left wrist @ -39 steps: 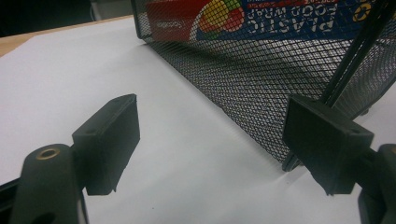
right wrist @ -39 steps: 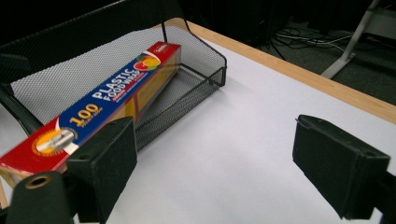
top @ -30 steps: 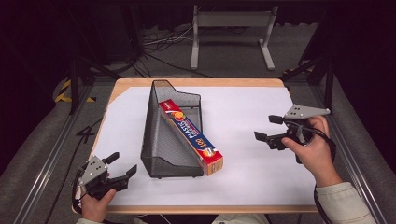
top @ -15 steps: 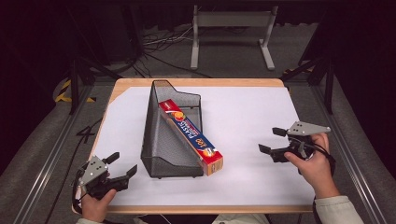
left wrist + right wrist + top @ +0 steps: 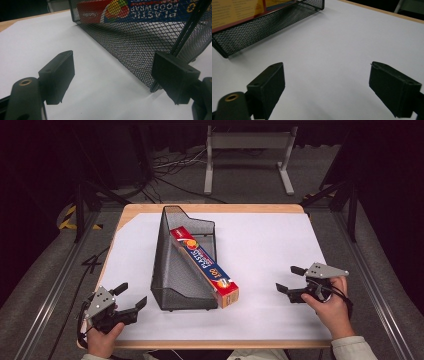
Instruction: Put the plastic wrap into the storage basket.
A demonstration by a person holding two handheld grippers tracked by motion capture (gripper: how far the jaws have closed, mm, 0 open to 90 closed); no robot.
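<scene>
Still nothing gripped, with both sets of fingers spread wide and empty.

Resting inside the black mesh basket (image 5: pixel 180 270) at mid-surface: a plastic wrap box (image 5: pixel 204 266), slanted, near end poking past the basket's open front. Left gripper (image 5: pixel 126 303) just off the basket's near left corner; right gripper (image 5: pixel 292 281) well clear of the basket, over bare white surface (image 5: pixel 280 240). Likely trouble: clipping the light basket and sliding it, or pinching the box's overhanging end and tipping it out.

The wooden-edged counter (image 5: pixel 210 209) is covered by a white sheet (image 5: pixel 265 255), on which a black wire-mesh basket (image 5: pixel 172 270) is set.
</scene>
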